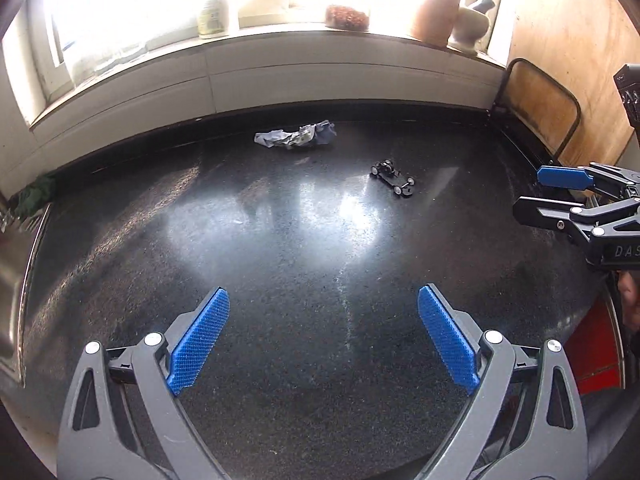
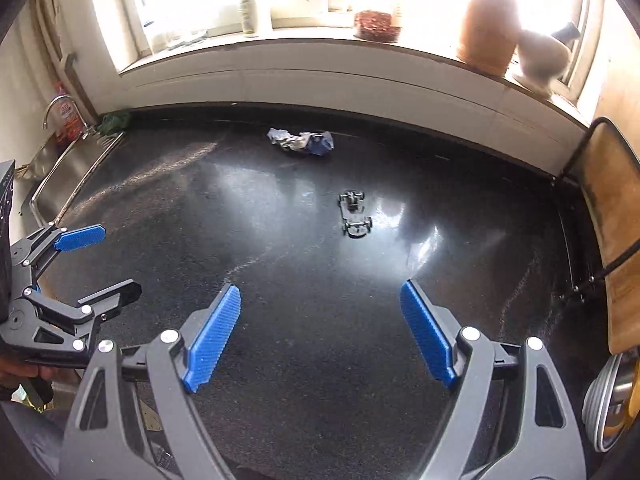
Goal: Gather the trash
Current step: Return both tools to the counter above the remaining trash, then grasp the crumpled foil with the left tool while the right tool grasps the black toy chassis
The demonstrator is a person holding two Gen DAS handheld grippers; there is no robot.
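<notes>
Left wrist view: your left gripper (image 1: 324, 340) is spread wide, nothing between the pads.
Right gripper (image 2: 320, 334): also released and empty, over bare counter (image 2: 280, 300).
Trash: a crumpled wrapper (image 1: 297, 139) lies near the back wall, well apart from both claws.
Toy chassis (image 1: 393, 178): beside it, untouched.
Left: you have yet to reach and grasp the wrapper; no bin shows.

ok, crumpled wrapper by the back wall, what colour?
Blue and white crumpled wrapper; clearest in the right wrist view.
</notes>
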